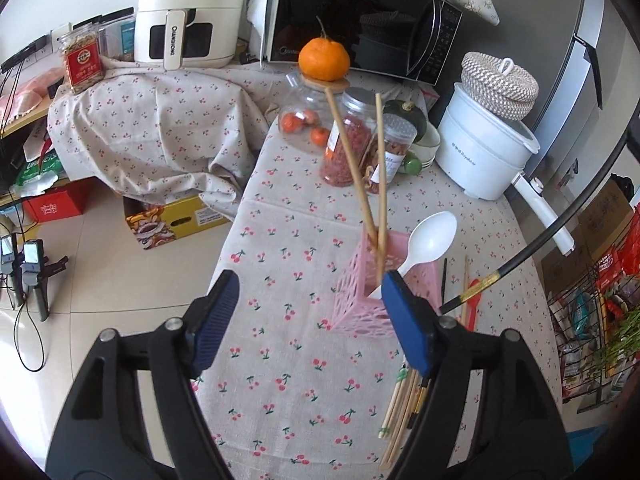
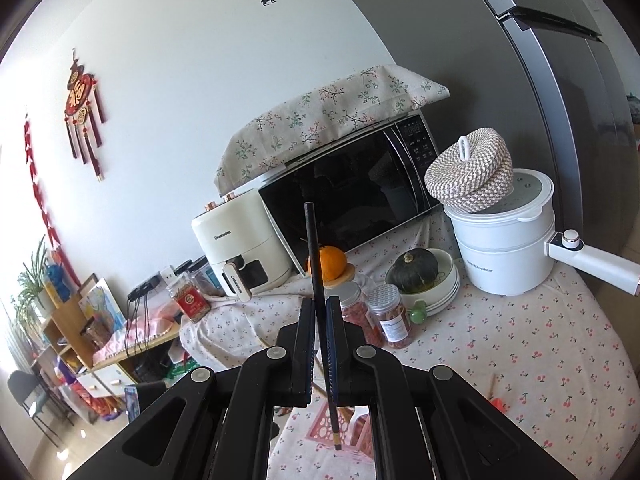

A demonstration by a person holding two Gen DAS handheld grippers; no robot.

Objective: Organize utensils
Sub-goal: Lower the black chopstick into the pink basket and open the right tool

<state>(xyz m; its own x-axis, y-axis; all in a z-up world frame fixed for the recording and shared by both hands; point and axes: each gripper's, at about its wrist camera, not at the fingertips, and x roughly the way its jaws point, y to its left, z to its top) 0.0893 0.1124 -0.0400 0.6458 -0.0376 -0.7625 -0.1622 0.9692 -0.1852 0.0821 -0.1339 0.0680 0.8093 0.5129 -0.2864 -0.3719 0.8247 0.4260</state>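
A pink lattice utensil basket stands on the cherry-print tablecloth. It holds two wooden chopsticks and a white plastic spoon. My left gripper is open and empty just in front of the basket. My right gripper is shut on a black chopstick, held nearly upright with its gold-banded end over the pink basket. That chopstick also shows in the left wrist view. More wooden chopsticks and a red utensil lie on the cloth.
Behind the basket stand clear jars, one topped by an orange, a white electric pot with a woven lid, a microwave and an air fryer. The table edge drops to the floor at left.
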